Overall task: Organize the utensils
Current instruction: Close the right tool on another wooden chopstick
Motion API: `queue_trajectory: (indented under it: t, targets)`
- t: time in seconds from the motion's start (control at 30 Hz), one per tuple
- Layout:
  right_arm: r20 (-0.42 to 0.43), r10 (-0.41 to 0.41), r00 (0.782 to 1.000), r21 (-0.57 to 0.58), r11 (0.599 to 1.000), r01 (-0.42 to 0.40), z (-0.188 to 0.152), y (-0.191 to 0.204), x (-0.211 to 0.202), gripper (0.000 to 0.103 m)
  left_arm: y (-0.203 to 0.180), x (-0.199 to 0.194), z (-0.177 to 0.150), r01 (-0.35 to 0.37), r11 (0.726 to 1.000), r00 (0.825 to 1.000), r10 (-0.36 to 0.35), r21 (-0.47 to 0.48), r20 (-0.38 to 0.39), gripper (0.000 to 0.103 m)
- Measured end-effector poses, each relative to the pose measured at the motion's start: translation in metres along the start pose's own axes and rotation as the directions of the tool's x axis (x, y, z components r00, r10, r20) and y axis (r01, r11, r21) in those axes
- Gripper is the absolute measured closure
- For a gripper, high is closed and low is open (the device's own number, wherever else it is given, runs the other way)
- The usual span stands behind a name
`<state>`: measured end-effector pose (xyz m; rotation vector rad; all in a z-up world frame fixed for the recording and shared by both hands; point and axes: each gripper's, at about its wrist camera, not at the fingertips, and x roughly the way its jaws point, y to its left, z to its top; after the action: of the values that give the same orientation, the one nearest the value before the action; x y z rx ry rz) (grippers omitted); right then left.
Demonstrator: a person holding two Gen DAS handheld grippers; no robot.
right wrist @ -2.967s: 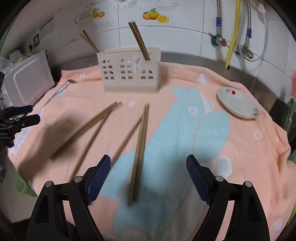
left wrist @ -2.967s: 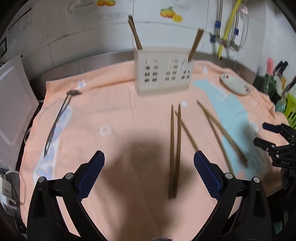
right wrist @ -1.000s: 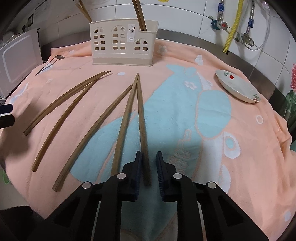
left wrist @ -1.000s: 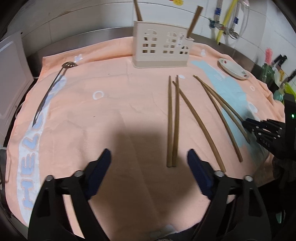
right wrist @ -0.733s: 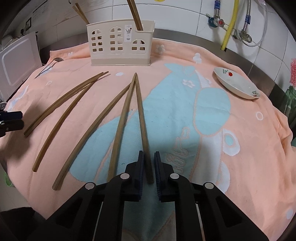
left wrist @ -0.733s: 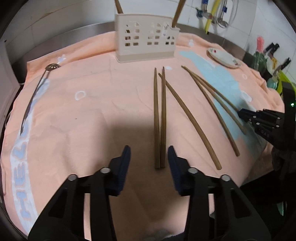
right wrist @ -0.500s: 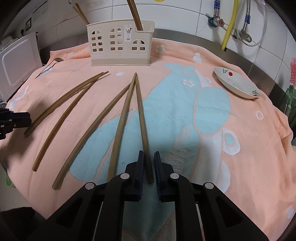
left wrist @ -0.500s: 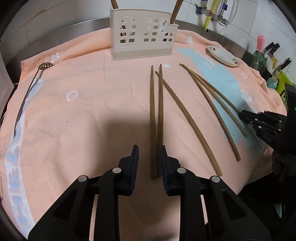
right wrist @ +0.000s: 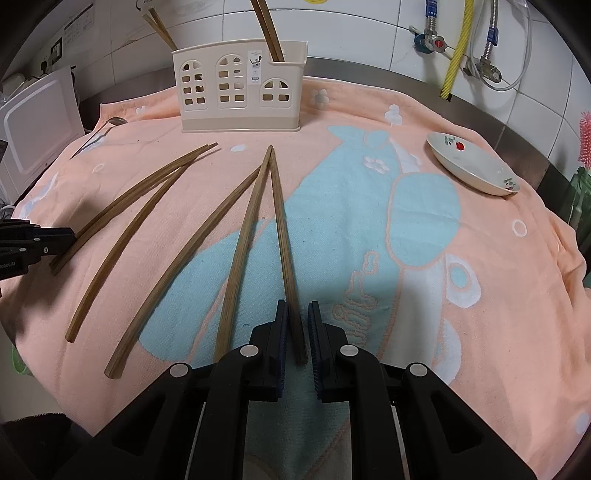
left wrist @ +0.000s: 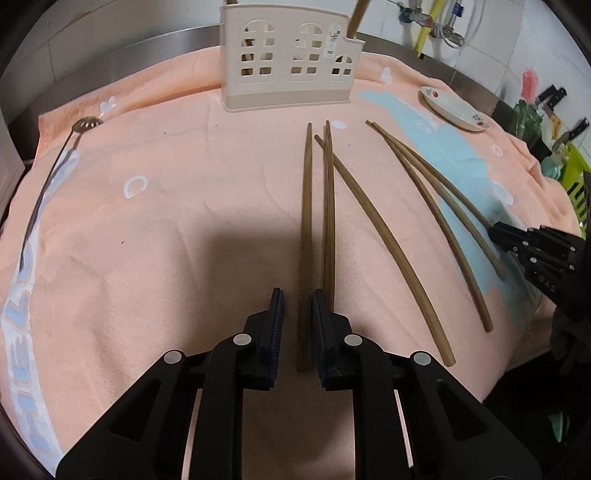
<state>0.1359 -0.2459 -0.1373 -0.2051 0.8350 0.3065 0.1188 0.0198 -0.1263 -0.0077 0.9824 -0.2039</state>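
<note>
tongs (left wrist: 297, 325) and (right wrist: 295, 328) both angle down, each nearly closed around one chopstick (left wrist: 306, 240).

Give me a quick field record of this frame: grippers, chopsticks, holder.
left gripper: jaws have just been closing, leftmost chopstick between them, not clamped yet
right gripper: shut on rightmost chopstick
loose chopsticks: five, flat on towel
holder: upright at back, holds stored chopsticks
other: plate, slotted spoon on towel
</note>
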Motion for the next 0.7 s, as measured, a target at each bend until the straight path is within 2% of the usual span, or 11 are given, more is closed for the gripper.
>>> queue_trajectory:
  t: [0.1,0.23,0.4,0.57,0.7]
  targets:
    - [0.000,0.000,1.000,-0.001,1.000,0.000,0.000,0.000,0.000,0.091,0.000,0.000,0.000,0.002,1.000,1.000,-0.002,-0.008,0.004,0.088]
    - [0.006,0.001,1.000,0.001,1.000,-0.001,-0.001,-0.001,-0.001,0.091,-0.006,-0.002,-0.003,-0.021,1.000,1.000,0.021,-0.006,0.011,0.095]
    - [0.013,0.002,1.000,-0.001,1.000,-0.002,-0.001,-0.001,0.000,0.091,-0.014,0.001,-0.004,-0.035,0.999,0.999,0.035,0.019,0.016,0.095]
    - [0.020,0.003,1.000,-0.006,1.000,-0.003,-0.002,0.000,0.000,0.091,-0.006,0.002,-0.002,0.005,1.000,1.000,-0.005,-0.014,0.005,0.095]
    - [0.020,0.004,1.000,-0.006,1.000,-0.004,-0.002,0.000,0.000,0.092,-0.005,0.002,-0.003,0.008,1.000,1.000,-0.007,-0.016,0.007,0.095]
